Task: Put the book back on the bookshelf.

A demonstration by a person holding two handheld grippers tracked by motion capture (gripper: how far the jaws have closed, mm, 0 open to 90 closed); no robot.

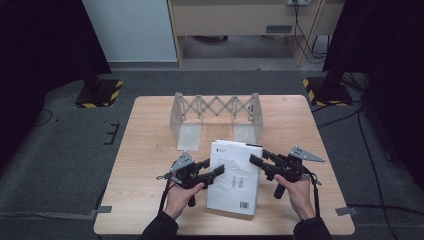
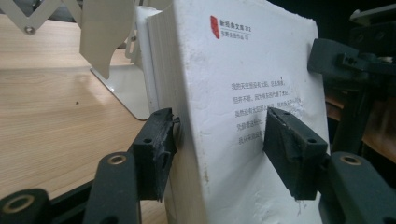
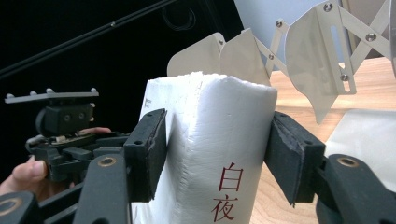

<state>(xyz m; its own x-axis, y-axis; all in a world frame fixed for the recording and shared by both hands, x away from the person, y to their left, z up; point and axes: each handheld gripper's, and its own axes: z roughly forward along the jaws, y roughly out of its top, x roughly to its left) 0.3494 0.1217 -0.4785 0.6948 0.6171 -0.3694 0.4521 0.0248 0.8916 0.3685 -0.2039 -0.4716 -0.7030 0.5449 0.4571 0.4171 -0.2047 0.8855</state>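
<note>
**Book gripped at both edges, rack still waiting**

A pale wooden desk [image 1: 150,150] stands on grey carpet in a dark-curtained room, and on it lies one white book [image 1: 235,180] with a barcode on its cover. One metal folding book rack [image 1: 216,112] stands just beyond the book, nothing in it.

The left gripper [image 1: 216,171] has its fingers [image 2: 154,149] around the book's long open edge, one pad on the page block and the other on the cover. The right gripper [image 1: 256,161] straddles the spine, with the book filling the gap between its fingers [image 3: 148,149]; I cannot tell whether those pads press.

My reading: the grasp is made or nearly so (both tools sit at the book), while lifting it upright and setting it into the rack is all still ahead.

Count: one book, one rack, two grippers.
</note>
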